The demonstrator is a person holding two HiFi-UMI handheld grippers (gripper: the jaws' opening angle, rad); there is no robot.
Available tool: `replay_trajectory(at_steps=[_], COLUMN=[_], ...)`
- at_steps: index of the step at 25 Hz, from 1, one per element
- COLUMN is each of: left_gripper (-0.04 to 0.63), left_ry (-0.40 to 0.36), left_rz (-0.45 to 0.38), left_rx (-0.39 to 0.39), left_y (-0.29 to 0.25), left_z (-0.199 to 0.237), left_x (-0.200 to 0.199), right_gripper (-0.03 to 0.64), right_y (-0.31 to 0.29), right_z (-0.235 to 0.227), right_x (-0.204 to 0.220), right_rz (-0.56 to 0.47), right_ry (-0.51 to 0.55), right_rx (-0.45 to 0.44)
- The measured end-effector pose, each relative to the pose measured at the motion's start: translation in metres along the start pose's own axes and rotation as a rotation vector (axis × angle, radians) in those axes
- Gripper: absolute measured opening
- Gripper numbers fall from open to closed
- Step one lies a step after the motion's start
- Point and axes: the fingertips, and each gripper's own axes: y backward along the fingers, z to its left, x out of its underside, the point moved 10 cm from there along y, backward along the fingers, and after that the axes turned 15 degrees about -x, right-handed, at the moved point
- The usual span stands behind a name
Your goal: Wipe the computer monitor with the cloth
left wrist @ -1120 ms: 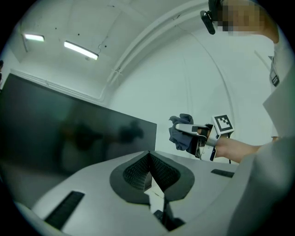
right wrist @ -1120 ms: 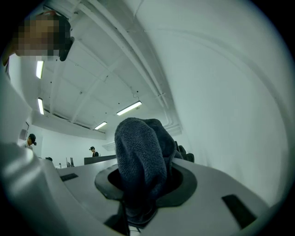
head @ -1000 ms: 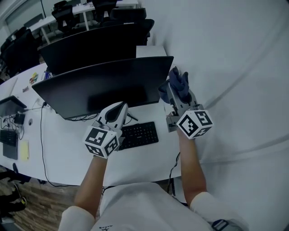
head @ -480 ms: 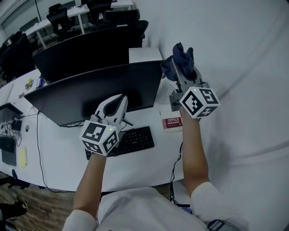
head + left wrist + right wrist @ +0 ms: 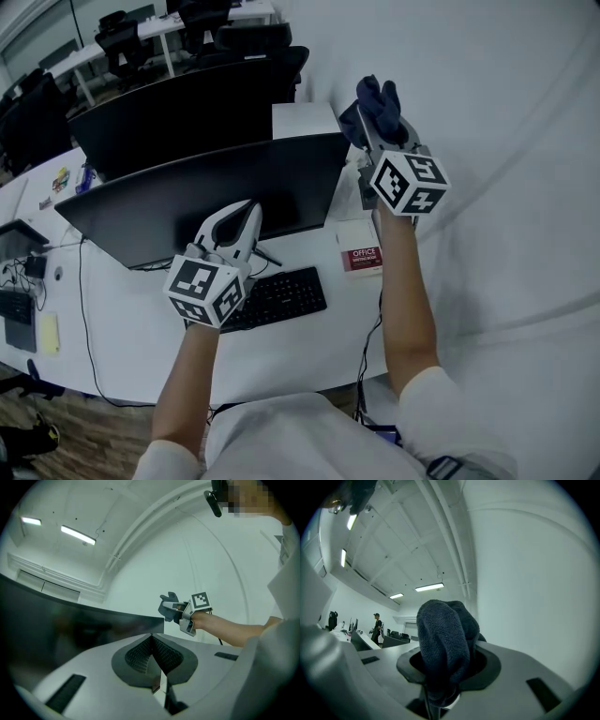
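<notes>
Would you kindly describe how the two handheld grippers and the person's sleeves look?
Both the left gripper and right gripper have pale grey, tapering bodies, each carrying a cube with black-and-white square markers. The person wears short white sleeves.

Two grippers: the left gripper and the right gripper. One dark cloth, pinched in the right gripper's jaws. Two monitors, a front monitor and a rear monitor, ahead of the left gripper. One keyboard just beside it. One box below the right gripper.
</notes>
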Motion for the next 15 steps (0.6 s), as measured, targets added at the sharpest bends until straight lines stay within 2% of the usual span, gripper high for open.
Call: replay_trajectory(at_steps=[10,15], left_gripper=[0.012,0.012], left_ry=[-0.015,-0.013], left_rz=[0.003,0.002], left_rx=[0.003,-0.004], left_y=[0.008,0.014], left_z=[0.017,0.025], left_x=[-0.005,-0.006], right_gripper=[0.138,0.138], right_y=[-0.028,-0.038], right_z=[0.026,0.043], right_x=[0.0,0.001], right_rz=[0.175,0.204], right_ry=[0.185,0.215], right_rx=[-0.031,-0.056])
